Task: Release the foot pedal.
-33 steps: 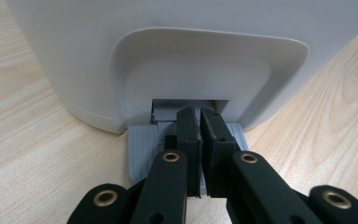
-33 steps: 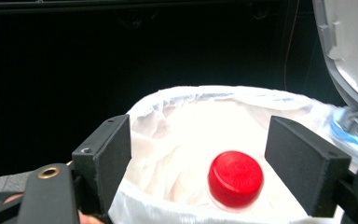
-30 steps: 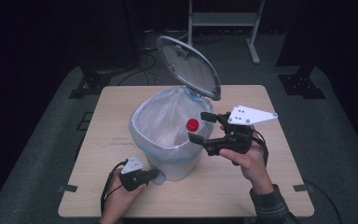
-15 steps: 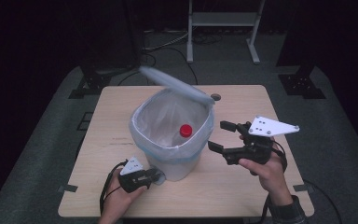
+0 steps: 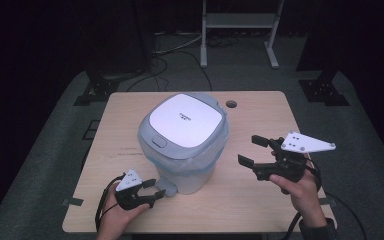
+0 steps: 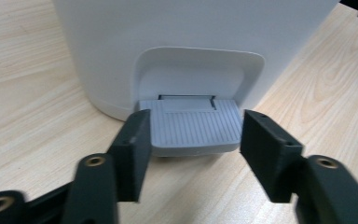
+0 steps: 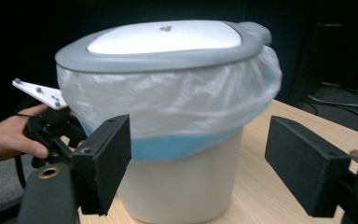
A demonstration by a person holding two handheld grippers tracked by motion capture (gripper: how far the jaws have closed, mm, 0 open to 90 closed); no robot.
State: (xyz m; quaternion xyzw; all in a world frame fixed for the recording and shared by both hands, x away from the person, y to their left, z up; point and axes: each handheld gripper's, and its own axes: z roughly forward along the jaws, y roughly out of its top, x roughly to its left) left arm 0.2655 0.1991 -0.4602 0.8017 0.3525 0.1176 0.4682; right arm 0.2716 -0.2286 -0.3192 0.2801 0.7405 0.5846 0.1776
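Note:
A white pedal bin (image 5: 190,177) stands mid-table, its grey lid (image 5: 182,122) down over a clear bag liner (image 7: 168,102). My left gripper (image 5: 154,191) sits low at the bin's front left. Its jaws have just been opening and now stand open on either side of the grey ribbed pedal (image 6: 191,116), without squeezing it. In the left gripper view the left gripper (image 6: 196,128) is level with the pedal's front edge. My right gripper (image 5: 248,150) hovers right of the bin, open and empty. In the right gripper view its jaws (image 7: 200,140) frame the bin's side.
A round cable hole (image 5: 231,104) lies in the wooden table (image 5: 260,210) behind the bin. Dark floor with cables and a metal rack (image 5: 237,22) surrounds the table. The other hand and gripper (image 7: 51,126) show beyond the bin in the right gripper view.
The bin's lid dropped from raised to closed, hiding the red-capped item inside. My right gripper pulled away to the right and lower. The left jaws spread apart at the pedal.

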